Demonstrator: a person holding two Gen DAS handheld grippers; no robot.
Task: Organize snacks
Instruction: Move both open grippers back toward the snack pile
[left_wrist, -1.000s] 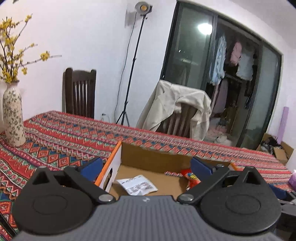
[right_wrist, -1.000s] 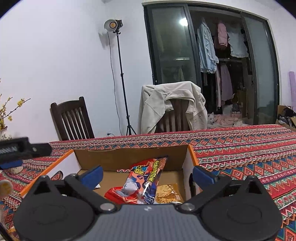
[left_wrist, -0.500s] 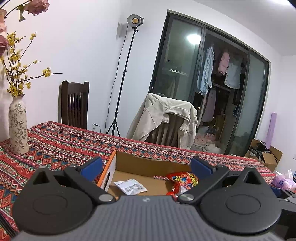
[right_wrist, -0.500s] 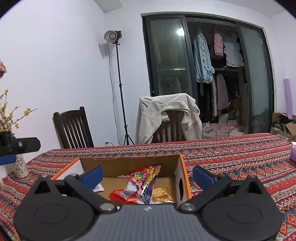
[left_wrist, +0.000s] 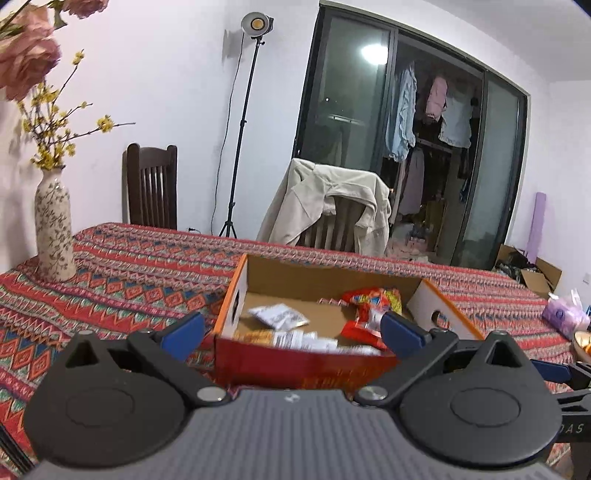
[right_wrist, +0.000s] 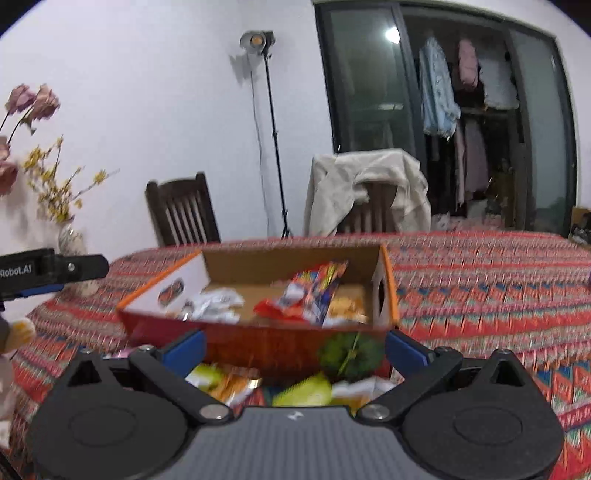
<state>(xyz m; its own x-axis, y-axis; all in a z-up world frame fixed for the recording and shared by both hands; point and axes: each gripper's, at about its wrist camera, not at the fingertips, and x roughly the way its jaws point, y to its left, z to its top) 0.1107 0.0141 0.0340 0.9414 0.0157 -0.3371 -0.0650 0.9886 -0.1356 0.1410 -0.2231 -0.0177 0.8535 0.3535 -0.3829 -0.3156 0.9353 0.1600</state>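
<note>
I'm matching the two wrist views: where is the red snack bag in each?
Left wrist: red snack bag at the box's right end, beside the right fingertip.
Right wrist: the bag lies centre-right in the box.
Shared landmark: jacket-draped chair behind the table.

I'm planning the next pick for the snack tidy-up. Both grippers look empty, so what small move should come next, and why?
Probably lower the right gripper onto a loose packet lying on the tablecloth just in front of the box. Both it and the left gripper are open and empty, and snacks still sit outside the box.
</note>
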